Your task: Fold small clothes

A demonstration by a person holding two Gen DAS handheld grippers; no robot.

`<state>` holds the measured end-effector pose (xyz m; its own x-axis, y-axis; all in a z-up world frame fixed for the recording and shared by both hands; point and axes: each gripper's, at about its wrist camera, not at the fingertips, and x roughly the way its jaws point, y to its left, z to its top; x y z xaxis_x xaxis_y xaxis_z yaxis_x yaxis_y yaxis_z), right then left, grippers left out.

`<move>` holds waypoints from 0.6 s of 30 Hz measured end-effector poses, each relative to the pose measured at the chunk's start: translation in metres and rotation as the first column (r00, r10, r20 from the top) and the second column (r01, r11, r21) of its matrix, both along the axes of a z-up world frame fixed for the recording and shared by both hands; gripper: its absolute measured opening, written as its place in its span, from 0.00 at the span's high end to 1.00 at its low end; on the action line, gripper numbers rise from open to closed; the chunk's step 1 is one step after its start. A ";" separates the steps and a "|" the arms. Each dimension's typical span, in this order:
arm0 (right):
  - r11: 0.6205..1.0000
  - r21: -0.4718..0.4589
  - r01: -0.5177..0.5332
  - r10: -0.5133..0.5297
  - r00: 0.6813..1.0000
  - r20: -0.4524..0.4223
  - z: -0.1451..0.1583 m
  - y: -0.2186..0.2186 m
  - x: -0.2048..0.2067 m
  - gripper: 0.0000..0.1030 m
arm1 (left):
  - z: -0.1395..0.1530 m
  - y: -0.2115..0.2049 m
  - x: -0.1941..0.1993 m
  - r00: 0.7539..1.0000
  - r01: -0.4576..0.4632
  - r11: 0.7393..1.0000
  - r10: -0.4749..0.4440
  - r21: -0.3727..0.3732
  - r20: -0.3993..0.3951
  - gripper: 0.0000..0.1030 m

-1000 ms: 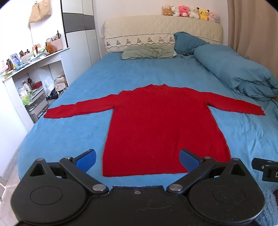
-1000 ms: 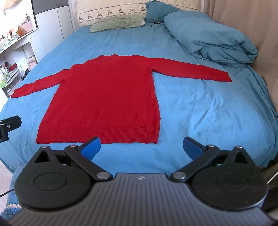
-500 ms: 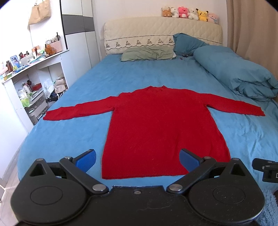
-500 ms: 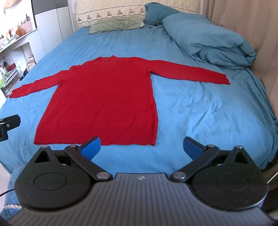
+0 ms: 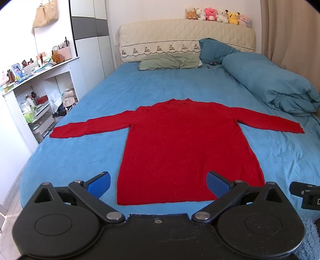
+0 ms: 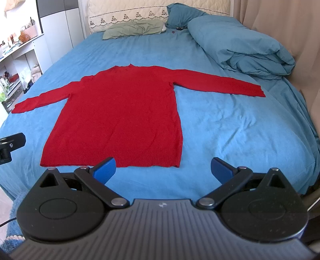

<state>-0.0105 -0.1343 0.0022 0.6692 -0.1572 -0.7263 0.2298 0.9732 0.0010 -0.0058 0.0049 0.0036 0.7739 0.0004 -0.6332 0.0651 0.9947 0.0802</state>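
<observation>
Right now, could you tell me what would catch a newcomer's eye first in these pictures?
A bright red sweater lies flat in the middle of the blue bed sheet, both sleeves spread wide and its hem nearest the cameras. The left gripper and right gripper are open and empty near that hem. A rolled teal duvet sits along the bed's right side, and a row of plush toys tops the headboard.

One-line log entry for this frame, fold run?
stage: pre-grasp | red sweater flat on bed, sleeves spread | left gripper open, empty | right gripper open, empty
</observation>
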 end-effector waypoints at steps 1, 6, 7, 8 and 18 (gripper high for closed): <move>1.000 -0.001 -0.001 0.001 1.000 0.002 0.000 0.000 0.000 0.00 | 0.001 0.000 0.000 1.000 -0.001 1.000 0.001 0.000 0.001 0.00; 1.000 0.005 -0.008 0.008 1.000 0.006 0.000 0.001 -0.002 0.00 | 0.001 -0.001 -0.002 1.000 -0.007 1.000 0.007 -0.001 0.006 0.00; 1.000 0.007 -0.009 0.009 1.000 0.008 0.001 0.001 -0.003 0.00 | 0.001 -0.001 -0.002 1.000 -0.008 1.000 0.008 -0.002 0.007 0.00; 1.000 0.007 -0.010 0.010 1.000 0.008 0.001 0.001 -0.002 0.00 | 0.001 -0.001 -0.002 1.000 -0.008 1.000 0.008 -0.003 0.007 0.00; 1.000 0.020 -0.007 0.007 1.000 0.005 0.004 -0.001 -0.004 0.00 | 0.003 -0.002 -0.001 1.000 -0.011 1.000 0.011 -0.001 0.002 0.00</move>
<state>-0.0141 -0.1351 0.0061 0.6739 -0.1383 -0.7258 0.2231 0.9746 0.0214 -0.0068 0.0029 0.0065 0.7754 0.0081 -0.6314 0.0544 0.9954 0.0795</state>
